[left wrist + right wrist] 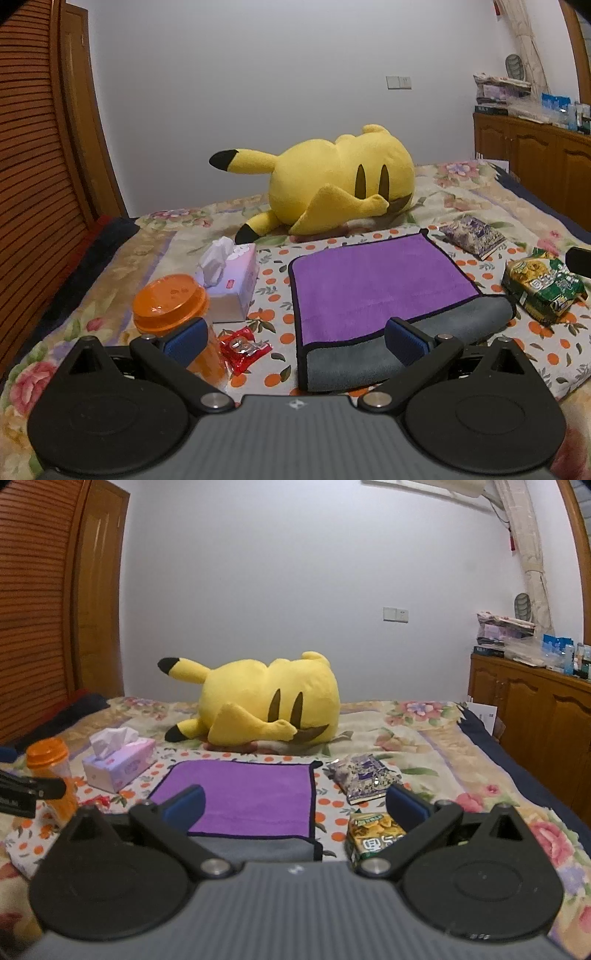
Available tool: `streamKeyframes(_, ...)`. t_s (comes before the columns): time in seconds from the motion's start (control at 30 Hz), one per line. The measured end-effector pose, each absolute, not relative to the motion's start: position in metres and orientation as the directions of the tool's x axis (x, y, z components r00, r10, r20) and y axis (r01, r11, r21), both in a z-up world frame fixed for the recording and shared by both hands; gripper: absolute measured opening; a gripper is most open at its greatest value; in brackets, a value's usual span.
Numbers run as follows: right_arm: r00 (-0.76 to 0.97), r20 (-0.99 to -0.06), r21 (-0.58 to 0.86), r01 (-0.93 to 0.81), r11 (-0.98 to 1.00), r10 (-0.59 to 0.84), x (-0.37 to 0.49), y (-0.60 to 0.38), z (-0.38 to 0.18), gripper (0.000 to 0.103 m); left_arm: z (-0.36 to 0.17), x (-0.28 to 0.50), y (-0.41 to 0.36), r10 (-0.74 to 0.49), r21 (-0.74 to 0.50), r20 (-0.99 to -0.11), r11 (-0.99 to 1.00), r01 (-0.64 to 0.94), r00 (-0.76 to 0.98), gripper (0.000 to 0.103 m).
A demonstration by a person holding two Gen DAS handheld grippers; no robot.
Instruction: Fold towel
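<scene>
A purple towel (373,288) with a black border lies flat on the orange-print cloth on the bed. Its near edge is turned over and shows a grey underside (369,354). It also shows in the right wrist view (251,797), with the grey strip (258,847) nearest me. My left gripper (295,338) is open and empty, above the towel's near left corner. My right gripper (295,806) is open and empty, above the towel's near right corner. The left gripper's tip (33,788) shows at the left edge of the right wrist view.
A yellow plush toy (343,184) lies behind the towel. An orange jar (173,310), a tissue box (232,284) and a red wrapper (243,349) sit to the left. A green snack pack (543,288) and a purple packet (472,236) sit to the right. A wooden cabinet (532,709) stands far right.
</scene>
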State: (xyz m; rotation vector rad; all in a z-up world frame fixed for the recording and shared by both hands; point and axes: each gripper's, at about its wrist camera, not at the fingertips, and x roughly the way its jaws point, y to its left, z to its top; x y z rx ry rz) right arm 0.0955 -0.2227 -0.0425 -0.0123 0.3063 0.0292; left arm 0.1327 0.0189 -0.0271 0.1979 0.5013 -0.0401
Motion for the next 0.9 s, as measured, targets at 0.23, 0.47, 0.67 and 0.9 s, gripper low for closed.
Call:
streamKeyframes(0.23, 0.941, -0.330, -0.001, -0.072, 0.997, 0.067, 0.113, -0.223, -0.051, 0.103, -0.040, 0.151, 0.016, 0.027, 0.210, -0.500, 0.973, 0.091, 0.866, 0.103)
streamKeyframes(0.47, 0.931, -0.360, -0.017, -0.074, 0.997, 0.063, 0.130, -0.224, -0.062, 0.103, -0.055, 0.168, 0.013, 0.025, 0.237, -0.535, 0.964, 0.123, 0.844, 0.103)
streamKeyframes(0.67, 0.923, -0.382, -0.029, -0.070, 0.997, 0.054, 0.143, -0.228, -0.071, 0.103, -0.066, 0.183, 0.008, 0.010, 0.257, -0.552, 0.953, 0.158, 0.834, 0.103)
streamKeyframes(0.9, 0.914, -0.403, -0.039, -0.077, 0.996, 0.054, 0.157, -0.231, -0.081, 0.103, -0.080, 0.204, 0.010, 0.015, 0.264, -0.580, 0.949, 0.170, 0.814, 0.103)
